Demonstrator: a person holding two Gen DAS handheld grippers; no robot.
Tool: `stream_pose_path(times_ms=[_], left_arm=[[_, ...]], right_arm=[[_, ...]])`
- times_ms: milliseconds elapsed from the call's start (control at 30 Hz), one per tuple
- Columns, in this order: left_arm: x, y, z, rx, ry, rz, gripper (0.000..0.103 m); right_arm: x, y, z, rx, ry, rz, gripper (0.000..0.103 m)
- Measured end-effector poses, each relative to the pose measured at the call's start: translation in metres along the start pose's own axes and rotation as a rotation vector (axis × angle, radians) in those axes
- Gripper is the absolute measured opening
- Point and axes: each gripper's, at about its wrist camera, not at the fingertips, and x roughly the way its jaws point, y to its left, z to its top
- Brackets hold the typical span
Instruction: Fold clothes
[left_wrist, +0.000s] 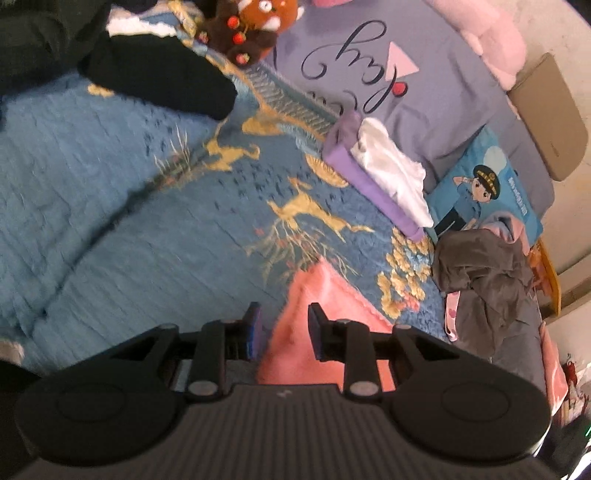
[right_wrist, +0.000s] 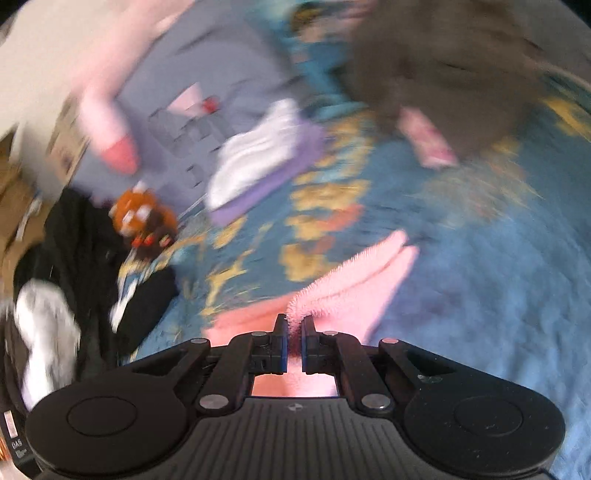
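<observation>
A pink fleecy garment (left_wrist: 321, 332) lies on the blue patterned bedspread (left_wrist: 110, 206). My left gripper (left_wrist: 282, 326) is open above it, its jaws apart with the pink cloth showing between and below them. In the blurred right wrist view my right gripper (right_wrist: 293, 328) is shut on a fold of the pink garment (right_wrist: 354, 277), which stretches away from the fingertips over the bedspread (right_wrist: 480, 295).
A folded purple and white stack (left_wrist: 380, 177) lies near a lavender pillow (left_wrist: 388, 66). A grey crumpled heap (left_wrist: 484, 280) sits at right, black clothes (left_wrist: 162, 77) and a plush toy (left_wrist: 255, 26) at the far left. A cardboard box (left_wrist: 550, 114) stands by the wall.
</observation>
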Motion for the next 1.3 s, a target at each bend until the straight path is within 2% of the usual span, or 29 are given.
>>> stream_pose_path(times_ms=[67, 133, 167, 267, 367, 500, 600, 667, 733, 833, 933, 967, 1033, 1133, 1167, 1300], left_arm=[[0.001, 0.008, 0.000, -0.006, 0.004, -0.019, 0.030], [0.005, 0.015, -0.001, -0.022, 0.015, -0.038, 0.038], [0.007, 0.018, -0.001, -0.028, 0.019, -0.043, 0.038], [0.012, 0.020, 0.001, -0.002, 0.019, 0.000, 0.038], [0.017, 0.026, 0.001, -0.020, 0.032, 0.028, 0.038], [0.023, 0.037, 0.002, -0.069, 0.056, 0.025, 0.038], [0.022, 0.036, 0.002, -0.057, 0.047, 0.021, 0.038], [0.022, 0.034, 0.002, -0.049, 0.046, 0.025, 0.043], [0.021, 0.034, 0.002, -0.053, 0.044, 0.023, 0.045], [0.021, 0.035, 0.002, -0.060, 0.041, 0.017, 0.045], [0.021, 0.037, 0.002, -0.070, 0.039, -0.003, 0.045], [0.021, 0.037, 0.002, -0.074, 0.040, -0.010, 0.045], [0.022, 0.036, 0.001, -0.068, 0.046, -0.015, 0.045], [0.025, 0.032, 0.000, -0.046, 0.061, -0.010, 0.045], [0.027, 0.030, -0.001, -0.035, 0.067, -0.007, 0.045], [0.027, 0.023, -0.005, -0.005, 0.074, -0.020, 0.045]], right_arm=[[0.017, 0.029, -0.001, -0.085, 0.041, 0.032, 0.007], [0.034, 0.056, -0.007, -0.172, 0.083, 0.055, 0.007], [0.042, 0.068, -0.013, -0.217, 0.104, 0.061, 0.007], [0.063, 0.100, -0.033, -0.336, 0.169, 0.081, 0.007], [0.080, 0.113, -0.053, -0.389, 0.237, 0.094, 0.007], [0.095, 0.120, -0.071, -0.420, 0.292, 0.069, 0.007], [0.098, 0.124, -0.079, -0.436, 0.325, 0.071, 0.007], [0.098, 0.129, -0.083, -0.447, 0.336, 0.061, 0.009], [0.103, 0.131, -0.082, -0.441, 0.355, 0.046, 0.013], [0.109, 0.123, -0.075, -0.358, 0.397, 0.076, 0.017], [0.085, 0.105, -0.057, -0.211, 0.343, 0.201, 0.018], [0.073, 0.098, -0.050, -0.176, 0.305, 0.222, 0.024], [0.051, 0.083, -0.038, -0.152, 0.223, 0.191, 0.033], [0.031, 0.064, -0.031, -0.235, 0.148, 0.028, 0.034], [0.027, 0.059, -0.033, -0.280, 0.139, -0.018, 0.034], [0.031, 0.053, -0.051, -0.417, 0.202, -0.053, 0.032]])
